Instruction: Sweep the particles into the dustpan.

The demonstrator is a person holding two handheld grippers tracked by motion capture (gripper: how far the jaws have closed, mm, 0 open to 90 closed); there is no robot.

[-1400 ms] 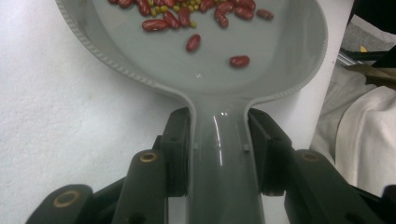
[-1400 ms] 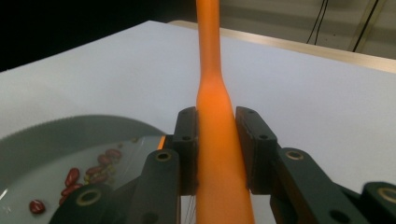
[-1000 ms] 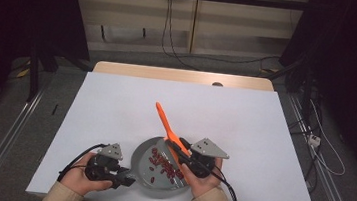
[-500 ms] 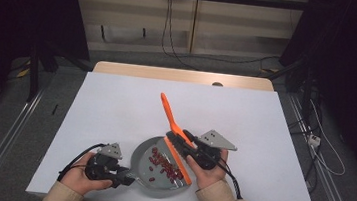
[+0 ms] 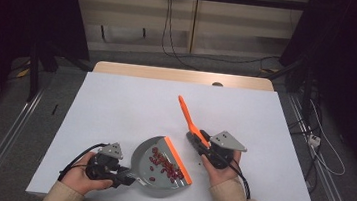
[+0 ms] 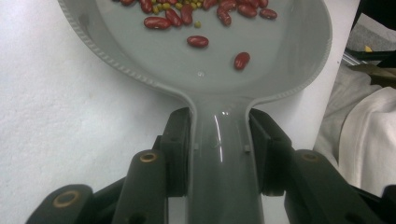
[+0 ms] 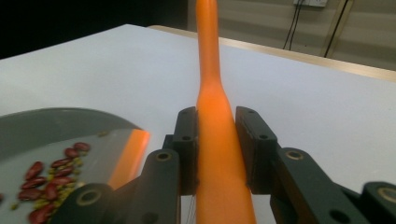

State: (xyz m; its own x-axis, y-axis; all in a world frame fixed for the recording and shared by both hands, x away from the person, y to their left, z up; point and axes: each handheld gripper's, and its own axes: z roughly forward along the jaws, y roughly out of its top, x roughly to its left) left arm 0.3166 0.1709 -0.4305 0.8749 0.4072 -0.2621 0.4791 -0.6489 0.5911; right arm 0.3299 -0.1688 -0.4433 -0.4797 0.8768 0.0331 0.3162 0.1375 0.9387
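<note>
A grey dustpan [image 5: 143, 153] with an orange lip [image 5: 178, 159] lies on the white table near its front edge. Red beans [image 5: 165, 163] and small green bits lie in it. My left gripper [image 5: 125, 178] is shut on the pan's handle [image 6: 224, 154], whose sides the pads press, and the pan's bowl [image 6: 266, 79] holds scattered beans [image 6: 177, 14]. Just right of the pan, my right gripper [image 5: 197, 140] is shut on a long orange tool handle [image 5: 185, 112] that points away toward the table's far side. The handle [image 7: 210, 70] rises between the jaws, and its lower end is hidden.
The white table top [image 5: 116, 104] stretches bare behind and to both sides of the pan. Its front edge runs close under both hands. A pale sleeve [image 6: 364, 140] lies right of the pan. Cables and a dark floor surround the table.
My right gripper has carried the orange handle to the right, from over the dustpan to the table beside its orange lip. The left gripper and the pan have stayed put.
</note>
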